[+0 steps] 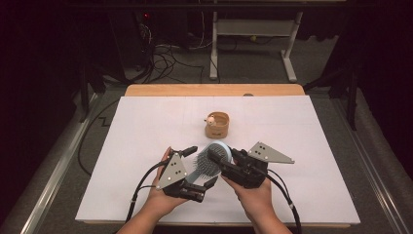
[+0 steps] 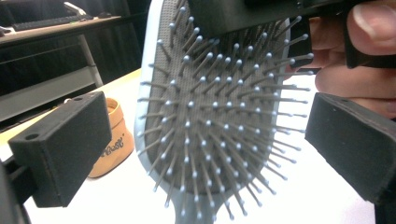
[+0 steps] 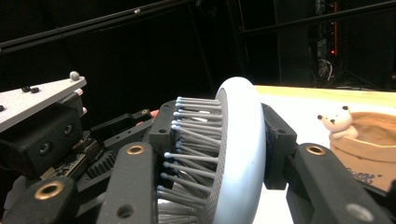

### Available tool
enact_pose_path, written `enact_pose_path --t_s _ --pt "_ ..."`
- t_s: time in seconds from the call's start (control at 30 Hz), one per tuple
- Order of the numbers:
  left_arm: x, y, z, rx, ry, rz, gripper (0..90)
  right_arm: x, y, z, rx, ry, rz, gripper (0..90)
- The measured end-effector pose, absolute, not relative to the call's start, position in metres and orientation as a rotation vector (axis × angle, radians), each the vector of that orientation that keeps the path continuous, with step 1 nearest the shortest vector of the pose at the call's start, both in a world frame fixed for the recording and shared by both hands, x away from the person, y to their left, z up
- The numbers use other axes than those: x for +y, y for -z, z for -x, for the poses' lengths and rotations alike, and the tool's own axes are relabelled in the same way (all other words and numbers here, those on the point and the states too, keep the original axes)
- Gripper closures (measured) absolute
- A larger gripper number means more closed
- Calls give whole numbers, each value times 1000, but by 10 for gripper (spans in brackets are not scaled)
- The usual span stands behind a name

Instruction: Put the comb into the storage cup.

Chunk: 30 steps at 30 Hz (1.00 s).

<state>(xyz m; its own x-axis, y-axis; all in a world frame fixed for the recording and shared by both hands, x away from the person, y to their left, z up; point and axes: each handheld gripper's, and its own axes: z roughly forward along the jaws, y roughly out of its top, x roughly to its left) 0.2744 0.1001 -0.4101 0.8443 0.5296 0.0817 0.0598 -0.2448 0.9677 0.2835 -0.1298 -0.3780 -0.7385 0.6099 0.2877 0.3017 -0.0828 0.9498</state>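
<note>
With my left gripper open, only my right gripper clamps the hairbrush; slippage drops it.

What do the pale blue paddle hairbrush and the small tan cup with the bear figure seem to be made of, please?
Pale blue paddle hairbrush: frame looks like smooth, matte plastic; a dimpled grey cushion, likely rubber, carries thin dark pins with pale ball tips.
Small tan cup: matte and unglazed-looking, possibly ceramic or wood; too small to settle. Its white bear figure looks like moulded ceramic or resin.

The hairbrush has a smooth, glossy pale-blue plastic shell and a matt grey textured pad. The gripper's pads look matt black.
</note>
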Motion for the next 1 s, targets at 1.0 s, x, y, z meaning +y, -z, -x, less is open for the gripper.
enact_pose_path --t_s 1.0 --pt "137 415 -295 540 -484 -1701 2 -169 375 -294 1857 -1823 -1037 587"
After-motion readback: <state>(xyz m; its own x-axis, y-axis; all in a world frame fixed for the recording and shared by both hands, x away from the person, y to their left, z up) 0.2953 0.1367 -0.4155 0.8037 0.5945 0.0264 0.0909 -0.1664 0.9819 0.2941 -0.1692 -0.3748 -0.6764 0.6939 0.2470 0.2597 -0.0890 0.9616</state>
